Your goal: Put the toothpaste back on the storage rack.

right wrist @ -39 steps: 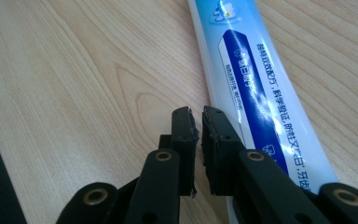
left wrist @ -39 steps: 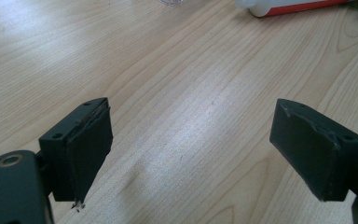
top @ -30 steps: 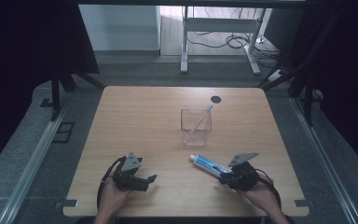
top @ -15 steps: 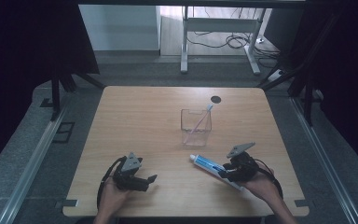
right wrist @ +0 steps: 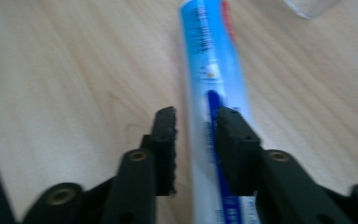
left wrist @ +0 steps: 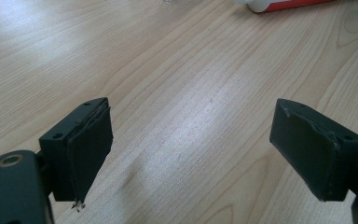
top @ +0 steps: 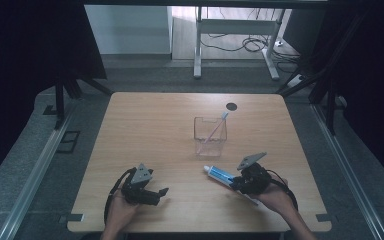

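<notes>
- Closing on the toothpaste tube [right wrist: 216, 88], the right claw [right wrist: 196, 149] has its jaws set either side of the tube's lower body; the jaws have just been narrowing, the tube between them. Blur in the right gripper view leaves it unclear whether the pads yet press, though they sit tight against its sides.
- Tube lies flat on the desk [top: 155, 130] near the front edge, toward the right corner, cap end [top: 207, 170] pointing left and back, crimped end under the right claw [top: 245, 182].
- Clear cup [top: 210, 136] stands mid-desk, just behind the tube and apart from it, a toothbrush [top: 215, 129] leaning inside.
- Left claw [top: 152, 195] rests near the front edge, left of centre, jaws spread wide over bare wood, nothing between them; in the left gripper view [left wrist: 191, 154] the tube's cap end shows far off at the top.
- Handling, as judged: tube is light, soft-walled and glossy; a hard pinch would dent it or push paste toward the cap, and a slack one may let it slide.
- Best hold: across the narrow width, mid-body or nearer the stiffer crimped end, so the tube hangs without much droop.
</notes>
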Tool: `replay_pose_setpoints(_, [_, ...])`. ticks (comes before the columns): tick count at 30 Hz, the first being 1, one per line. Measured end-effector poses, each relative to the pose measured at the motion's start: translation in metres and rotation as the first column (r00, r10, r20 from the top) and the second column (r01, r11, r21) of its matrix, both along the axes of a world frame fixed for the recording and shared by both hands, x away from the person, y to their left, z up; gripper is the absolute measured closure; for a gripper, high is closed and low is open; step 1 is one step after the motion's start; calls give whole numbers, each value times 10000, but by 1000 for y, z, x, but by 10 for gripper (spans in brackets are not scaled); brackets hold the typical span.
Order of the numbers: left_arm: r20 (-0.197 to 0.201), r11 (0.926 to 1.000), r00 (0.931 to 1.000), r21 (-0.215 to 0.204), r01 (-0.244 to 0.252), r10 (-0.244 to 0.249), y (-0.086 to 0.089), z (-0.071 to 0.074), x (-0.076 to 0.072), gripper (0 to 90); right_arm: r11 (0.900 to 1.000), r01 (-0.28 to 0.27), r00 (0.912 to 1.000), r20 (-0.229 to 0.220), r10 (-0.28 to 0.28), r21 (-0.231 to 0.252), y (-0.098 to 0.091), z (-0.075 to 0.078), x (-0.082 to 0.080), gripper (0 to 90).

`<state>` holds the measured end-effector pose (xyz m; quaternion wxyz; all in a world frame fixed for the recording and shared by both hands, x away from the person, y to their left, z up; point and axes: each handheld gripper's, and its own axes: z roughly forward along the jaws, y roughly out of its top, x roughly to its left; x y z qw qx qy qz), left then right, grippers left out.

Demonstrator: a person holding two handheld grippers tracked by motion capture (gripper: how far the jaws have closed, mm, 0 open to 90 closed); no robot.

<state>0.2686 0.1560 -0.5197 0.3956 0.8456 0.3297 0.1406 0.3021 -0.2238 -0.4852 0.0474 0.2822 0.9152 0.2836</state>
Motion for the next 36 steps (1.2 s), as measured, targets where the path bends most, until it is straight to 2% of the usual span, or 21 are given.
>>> replay_pose_setpoints(3, [-7, 10000, 10000, 10, -6, 6, 0, 0, 0, 133, 9998, -151, 9999, -55, 152, 121, 0, -4, -5, 829])
replay_pose_setpoints(7, [-7, 10000, 10000, 20, -21, 21, 0, 0, 0, 133, 9997, 100, 9999, -54, -99, 214, -3, -9, -5, 868])
replay_pose_setpoints(10, [-15, 10000, 10000, 40, -31, 31, 0, 0, 0, 133, 9977, 439, 9990, 108, -445, 518, -3, -6, 0, 886])
replay_pose_setpoints(12, [-31, 10000, 10000, 59, -15, 15, 0, 0, 0, 134, 9954, 640, 9974, 296, -662, 716, 0, -2, 6, 894])
replay_pose_setpoints(16, [-22, 9999, 10000, 136, 48, -48, -1, -1, 0, 133, 9921, 1078, 9921, 567, -1116, 647, 15, 2, 25, 894])
replay_pose_setpoints(20, [-14, 9999, 10000, 135, 34, -33, 0, 0, 0, 133, 9884, 1452, 9884, 396, -1469, 442, 30, -8, 46, 895])
replay_pose_setpoints(23, [-23, 9999, 10000, 137, 46, -46, 0, 0, 0, 134, 9843, 1691, 9852, 198, -1703, 512, 37, -15, 57, 896])
replay_pose_setpoints(25, [-21, 9999, 10000, 158, 63, -62, 0, -1, 0, 134, 9850, 1633, 9864, 82, -1640, 559, 40, -16, 57, 896])
replay_pose_setpoints(28, [-16, 9999, 10000, 157, 68, -67, 0, 0, 0, 134, 9907, 1193, 9928, -157, -1186, 654, 47, -16, 52, 895])
replay_pose_setpoints(32, [-23, 9999, 10000, 160, 53, -53, -1, 0, 0, 134, 9956, 615, 9977, -333, -592, 707, 57, -17, 38, 891])
replay_pose_setpoints(36, [-42, 9999, 10000, 157, 50, -50, -1, -1, 0, 134, 9976, 167, 9989, -454, -137, 666, 59, -18, 22, 882])
